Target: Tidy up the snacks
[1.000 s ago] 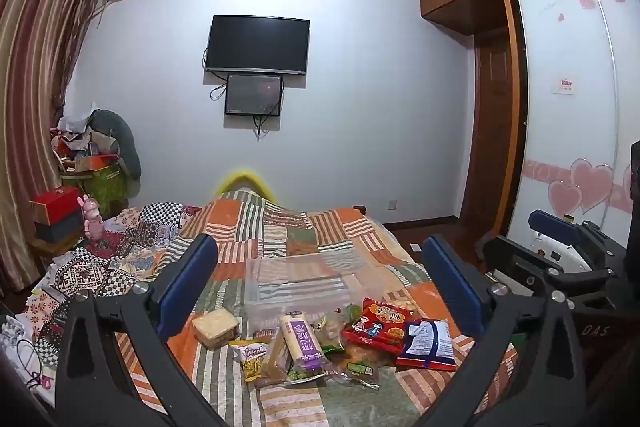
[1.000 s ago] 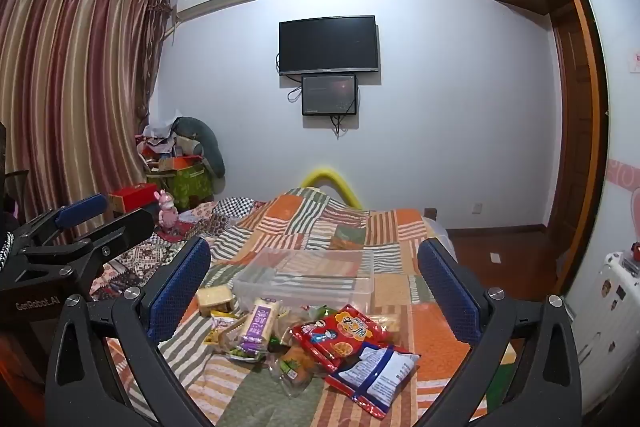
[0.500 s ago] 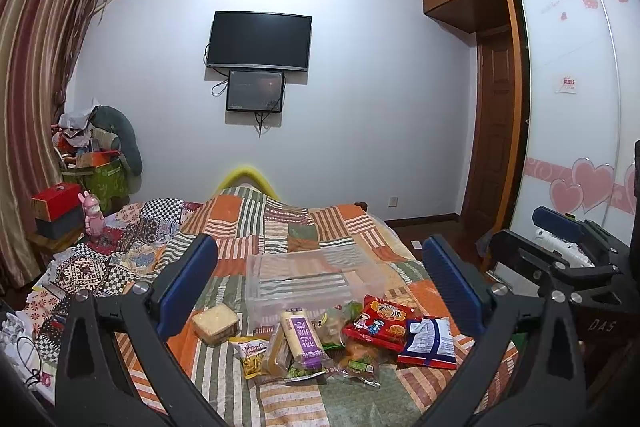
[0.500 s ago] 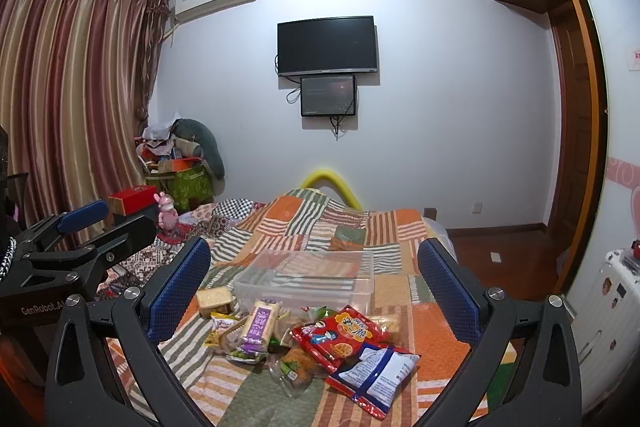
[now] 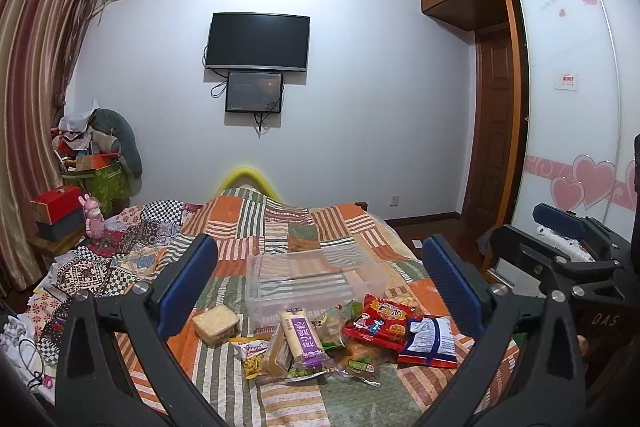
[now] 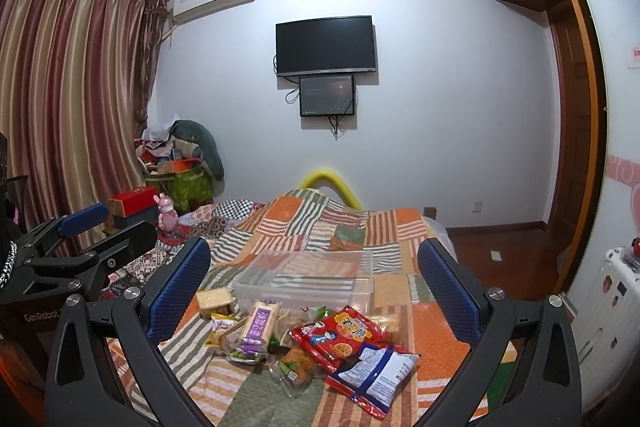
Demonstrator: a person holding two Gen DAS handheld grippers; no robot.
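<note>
A pile of snacks lies on the patchwork bed: a red packet [image 5: 379, 319] [image 6: 339, 333], a blue-and-white bag [image 5: 429, 341] [image 6: 376, 373], a purple-labelled pack [image 5: 302, 337] [image 6: 257, 327], a yellow packet [image 5: 252, 354] and a wrapped bread cube [image 5: 216, 323] [image 6: 214, 299]. A clear plastic bin [image 5: 312, 279] [image 6: 308, 279] stands just behind them. My left gripper [image 5: 318, 287] is open and empty, held above the pile. My right gripper [image 6: 314, 291] is open and empty too. Each gripper shows at the edge of the other's view.
The bed's quilt [image 5: 280, 219] runs back to a yellow hoop [image 5: 248, 175]. Cluttered boxes and a pink toy [image 5: 94, 217] stand at the left by curtains. A wardrobe [image 5: 576, 131] and a suitcase [image 6: 616, 303] stand at the right.
Both grippers have hardly moved; the views shift only slightly. Both stay open and empty.
</note>
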